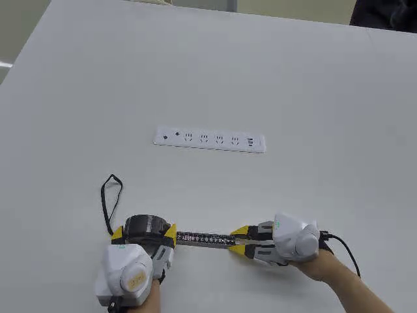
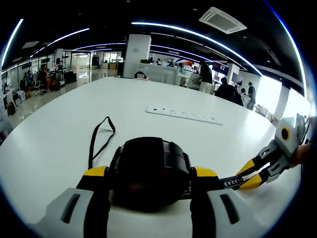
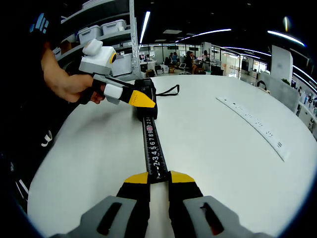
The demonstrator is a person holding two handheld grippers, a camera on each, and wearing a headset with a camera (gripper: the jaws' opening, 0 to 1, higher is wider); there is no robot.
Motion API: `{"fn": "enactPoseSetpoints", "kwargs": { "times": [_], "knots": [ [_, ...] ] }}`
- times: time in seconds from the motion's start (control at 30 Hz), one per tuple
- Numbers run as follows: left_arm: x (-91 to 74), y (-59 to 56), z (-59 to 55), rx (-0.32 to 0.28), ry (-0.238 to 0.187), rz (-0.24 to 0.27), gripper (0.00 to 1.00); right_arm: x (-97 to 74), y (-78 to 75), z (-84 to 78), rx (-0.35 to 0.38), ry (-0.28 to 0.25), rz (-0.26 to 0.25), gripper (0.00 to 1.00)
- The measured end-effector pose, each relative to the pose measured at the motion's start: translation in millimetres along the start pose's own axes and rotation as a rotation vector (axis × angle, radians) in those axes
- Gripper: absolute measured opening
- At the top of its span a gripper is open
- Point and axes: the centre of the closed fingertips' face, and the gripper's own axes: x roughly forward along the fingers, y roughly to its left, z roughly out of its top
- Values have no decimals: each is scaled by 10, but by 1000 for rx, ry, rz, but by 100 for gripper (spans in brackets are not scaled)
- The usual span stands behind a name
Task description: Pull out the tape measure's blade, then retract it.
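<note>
A black tape measure case (image 1: 146, 228) sits on the white table, its black wrist strap (image 1: 108, 197) trailing to the far left. My left gripper (image 1: 144, 233) is shut on the case (image 2: 148, 171), yellow fingertips on either side. The blade (image 1: 203, 238) runs out to the right, about a hand's length long, numbers facing up (image 3: 152, 148). My right gripper (image 1: 240, 240) is shut on the blade's end, which is pinched between its yellow tips (image 3: 158, 177). In the right gripper view the left gripper (image 3: 143, 101) holds the case (image 3: 147, 95) at the far end.
A white power strip (image 1: 210, 139) lies flat on the table beyond the tape measure, also in the left gripper view (image 2: 183, 115) and right gripper view (image 3: 255, 124). A black cable (image 1: 343, 246) trails from the right gripper. People stand beyond the table's far edge.
</note>
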Motion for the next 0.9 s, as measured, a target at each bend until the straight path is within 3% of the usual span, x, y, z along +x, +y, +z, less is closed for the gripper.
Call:
{"fn": "enactPoseSetpoints", "kwargs": {
  "times": [0.9],
  "knots": [
    [-7, 6, -9, -19, 10, -24, 61, 361, 62, 272, -16, -39, 18, 11]
  ]
}}
